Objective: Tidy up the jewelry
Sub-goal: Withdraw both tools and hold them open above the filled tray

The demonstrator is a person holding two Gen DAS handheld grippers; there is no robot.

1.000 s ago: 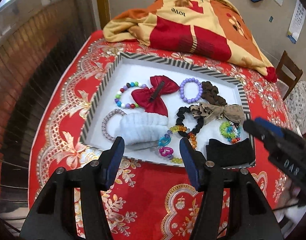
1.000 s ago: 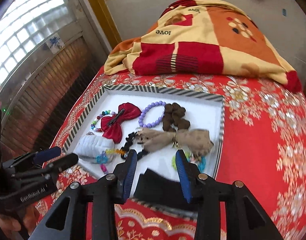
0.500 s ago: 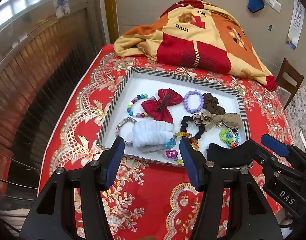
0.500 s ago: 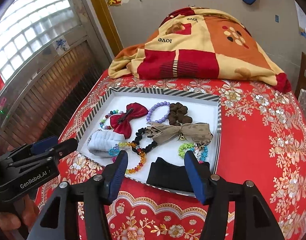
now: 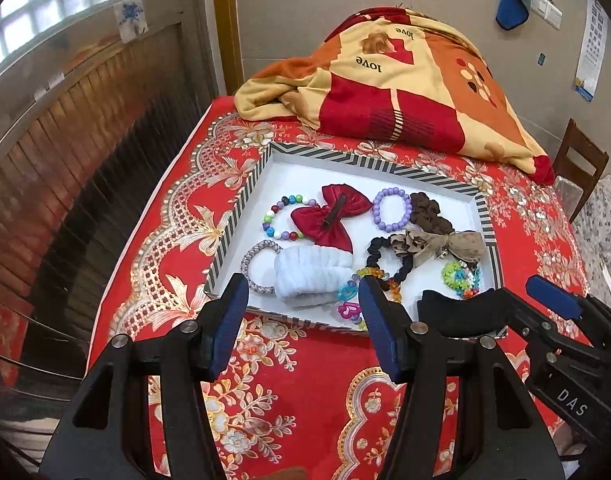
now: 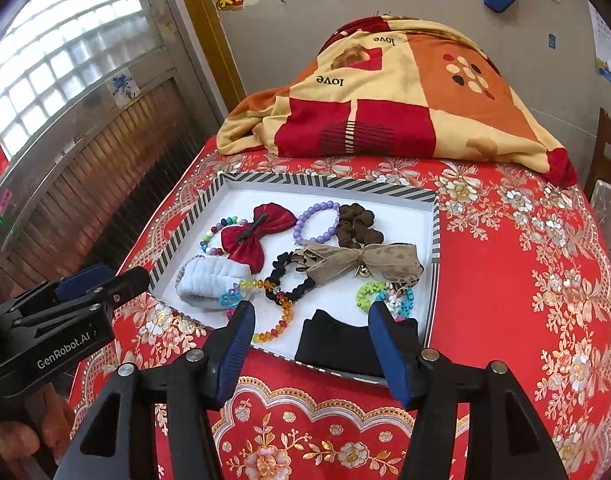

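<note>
Both pairs of tongs are held spread wide above the red floral tablecloth [image 6: 517, 320], short of the striped-rim tray [image 6: 325, 181], and nothing is gripped in either. The jewellery and hair pieces lie crowded inside that tray.

In the right wrist view, the right gripper [image 6: 311, 336] is seen with a black cloth piece [image 6: 337, 344] framed between its blue pads, at twelve o'clock from the tongs and just inside the tray's near rim. The long axis of that piece runs from nine to three o'clock, across the line of approach, so that it would be spanned by the fingers along its length, not across its narrow side. A turn of the wrist is judged to be needed if the short side is to be pinched.

In the left wrist view, the left gripper [image 5: 303, 308] is seen with a white ribbed headband [image 5: 309, 270] at twelve o'clock, lying likewise from nine to three. A silver beaded bracelet [image 5: 251, 264] touches it at about ten o'clock, and a heart-link bracelet [image 5: 347, 300] lies at one o'clock, close to the right finger.

The black cloth piece is judged nearer to the right gripper, the headband and silver bracelet to the left. The red velvet bow clip [image 6: 253, 240], the purple bead bracelet [image 6: 315, 224] and the brown scrunchie [image 6: 357, 228] lie farther in, toward twelve o'clock, well apart from both tongs.
</note>
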